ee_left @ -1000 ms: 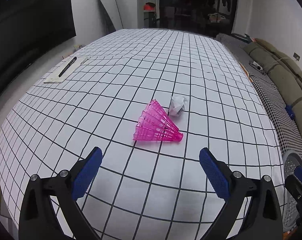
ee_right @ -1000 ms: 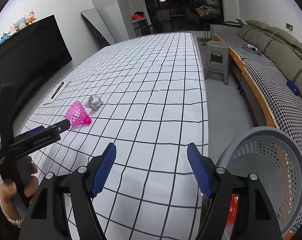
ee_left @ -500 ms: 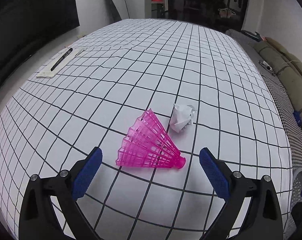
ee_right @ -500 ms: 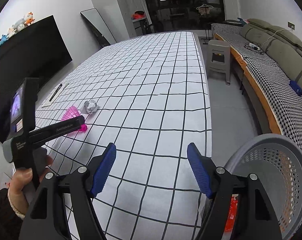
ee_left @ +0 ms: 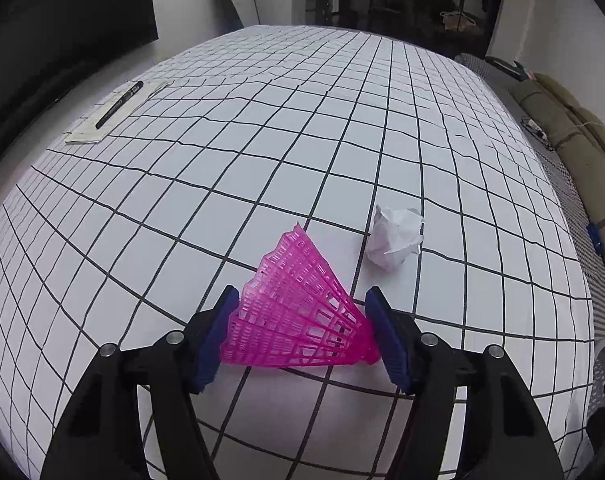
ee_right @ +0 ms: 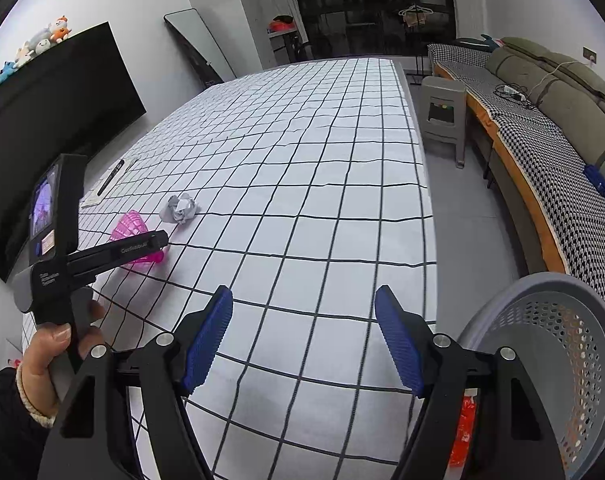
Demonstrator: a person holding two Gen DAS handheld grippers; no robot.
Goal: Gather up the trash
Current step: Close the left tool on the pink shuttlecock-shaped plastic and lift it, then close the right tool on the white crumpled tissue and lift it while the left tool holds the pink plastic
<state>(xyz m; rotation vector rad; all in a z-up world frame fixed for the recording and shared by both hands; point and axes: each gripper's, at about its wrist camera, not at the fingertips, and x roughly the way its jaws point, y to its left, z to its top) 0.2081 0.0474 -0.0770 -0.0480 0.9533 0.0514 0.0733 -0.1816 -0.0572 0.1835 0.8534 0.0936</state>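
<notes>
A: While my claws sit over the grid-patterned tablecloth [ee_left: 262, 168], shall we list the lot from left to right, each placed against the pink shuttlecock [ee_left: 298, 312]?

B: Go on. Item one?

A: Black pen [ee_left: 118, 105] on a sheet of paper [ee_left: 84, 134], far left of the shuttlecock and well apart from it, toward the back of the cloth.

B: Item two?

A: My left gripper [ee_left: 302, 340], jaws closing, with the shuttlecock lying on its side between them. Its cork end touches my right-hand pad; whether the other pad presses the skirt I cannot tell. My hand [ee_right: 54, 344] grips the handle.

B: Item three?

A: Crumpled paper ball [ee_left: 396, 236], just beyond the shuttlecock and to its right, near but not touching.

B: Item four?

A: My right gripper [ee_right: 304, 340], well right of the shuttlecock, jaws spread, with only cloth showing between them.

B: Last?

A: Grey perforated basket [ee_right: 562, 344], farthest right of the shuttlecock, off the table edge; something red lies inside.
</notes>
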